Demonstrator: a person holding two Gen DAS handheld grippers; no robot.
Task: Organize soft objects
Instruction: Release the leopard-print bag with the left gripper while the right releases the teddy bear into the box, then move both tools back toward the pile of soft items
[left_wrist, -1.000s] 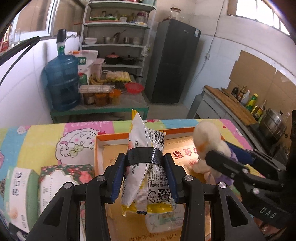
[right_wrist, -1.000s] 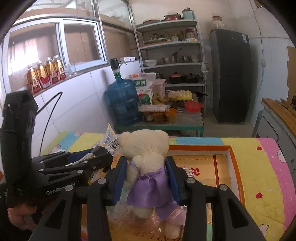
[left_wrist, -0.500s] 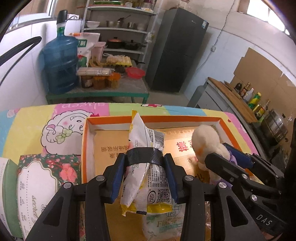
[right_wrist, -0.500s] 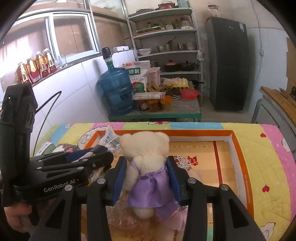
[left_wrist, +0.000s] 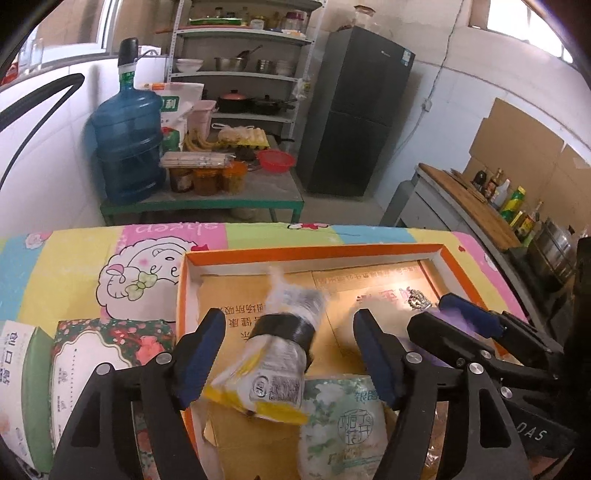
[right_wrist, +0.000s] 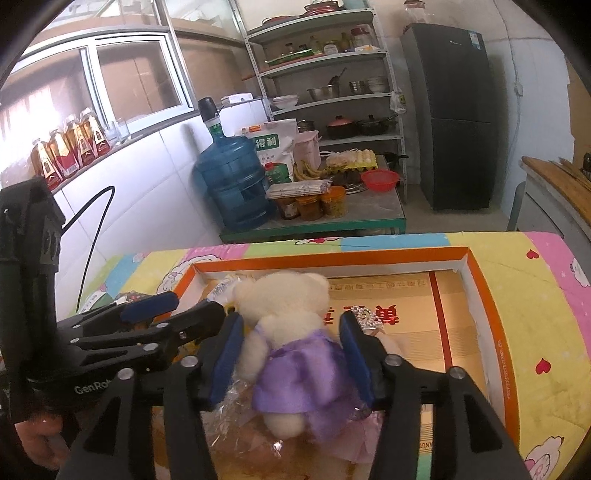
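Releasing into the orange box (left_wrist: 463, 275): left claw (left_wrist: 290, 360) just opened off the taped packets (left_wrist: 282, 354); right claw (right_wrist: 291, 356) opening around the bear (right_wrist: 291, 332). Next: withdraw clear.

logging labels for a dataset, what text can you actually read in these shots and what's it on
"GenRob", cut off, on the left gripper body.
"DAS" on the right gripper body.
"得利" on the white and green sack beside the water jug.
"sheep", upside down, on the table cloth.
Print on the orange box floor, banded packet, tissue pack, fridge sticker and oil bottles: too blurred or small to read.
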